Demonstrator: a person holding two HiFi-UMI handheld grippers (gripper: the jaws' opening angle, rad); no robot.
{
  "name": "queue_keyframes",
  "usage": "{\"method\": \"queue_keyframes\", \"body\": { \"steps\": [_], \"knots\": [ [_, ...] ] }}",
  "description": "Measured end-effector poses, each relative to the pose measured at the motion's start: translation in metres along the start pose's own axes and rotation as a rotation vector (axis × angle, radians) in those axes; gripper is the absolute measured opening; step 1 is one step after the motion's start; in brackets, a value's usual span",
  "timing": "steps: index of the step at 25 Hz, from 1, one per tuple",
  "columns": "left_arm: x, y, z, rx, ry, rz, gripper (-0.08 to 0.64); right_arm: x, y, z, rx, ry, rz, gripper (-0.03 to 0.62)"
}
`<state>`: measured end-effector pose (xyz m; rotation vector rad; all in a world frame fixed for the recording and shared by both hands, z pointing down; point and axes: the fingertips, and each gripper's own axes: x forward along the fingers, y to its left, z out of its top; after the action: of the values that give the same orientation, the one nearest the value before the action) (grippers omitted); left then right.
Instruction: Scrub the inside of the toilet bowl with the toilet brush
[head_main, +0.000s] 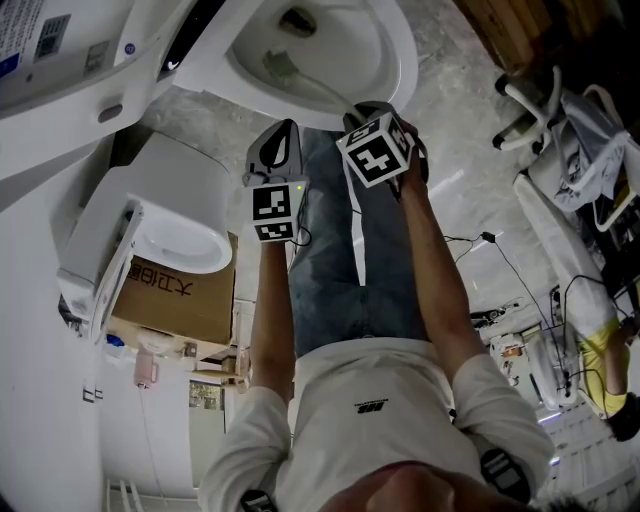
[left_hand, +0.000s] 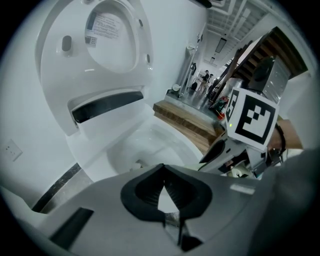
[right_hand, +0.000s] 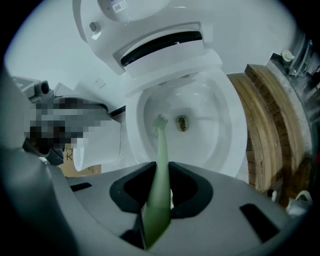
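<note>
The white toilet bowl (head_main: 395, 60) lies open at the top of the head view, its lid (right_hand: 130, 20) raised. A pale green toilet brush (right_hand: 161, 150) runs from my right gripper (right_hand: 161, 167) down into the bowl, and its bristle head (right_hand: 160, 120) rests on the inner wall just left of the drain hole (right_hand: 182, 122). The right gripper (head_main: 365, 112) is shut on the brush handle at the bowl's near rim. My left gripper (left_hand: 162, 167) hangs shut and holds nothing, just left of the right one and short of the rim (left_hand: 120, 165); in the head view it (head_main: 279, 148) is over the floor.
A second white toilet (head_main: 170, 215) sits on a cardboard box (head_main: 175, 295) at the left. Curved wooden steps (right_hand: 270, 130) stand to the right of the bowl. A chair (head_main: 580, 150) and floor cables (head_main: 500, 260) are at the far right. The person's jeans (head_main: 350, 260) fill the middle.
</note>
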<state>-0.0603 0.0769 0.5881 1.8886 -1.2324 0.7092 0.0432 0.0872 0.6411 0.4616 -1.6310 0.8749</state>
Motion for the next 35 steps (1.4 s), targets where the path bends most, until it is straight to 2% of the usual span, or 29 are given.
{"method": "queue_keyframes", "body": {
  "steps": [15, 25, 30, 35],
  "knots": [
    [0.010, -0.022, 0.003, 0.022, 0.009, -0.025, 0.009, -0.010, -0.043, -0.051, -0.093, 0.118, -0.149, 0.073],
    [0.018, -0.029, 0.005, 0.030, 0.018, -0.046, 0.009, -0.011, -0.061, -0.054, -0.108, 0.105, -0.239, 0.074],
    [0.023, -0.029, 0.008, 0.023, 0.020, -0.056, 0.009, -0.006, -0.067, -0.053, -0.162, 0.115, -0.305, 0.074],
    [0.026, -0.025, 0.009, 0.009, 0.020, -0.056, 0.009, 0.004, -0.067, -0.045, -0.212, 0.133, -0.324, 0.073]
  ]
}}
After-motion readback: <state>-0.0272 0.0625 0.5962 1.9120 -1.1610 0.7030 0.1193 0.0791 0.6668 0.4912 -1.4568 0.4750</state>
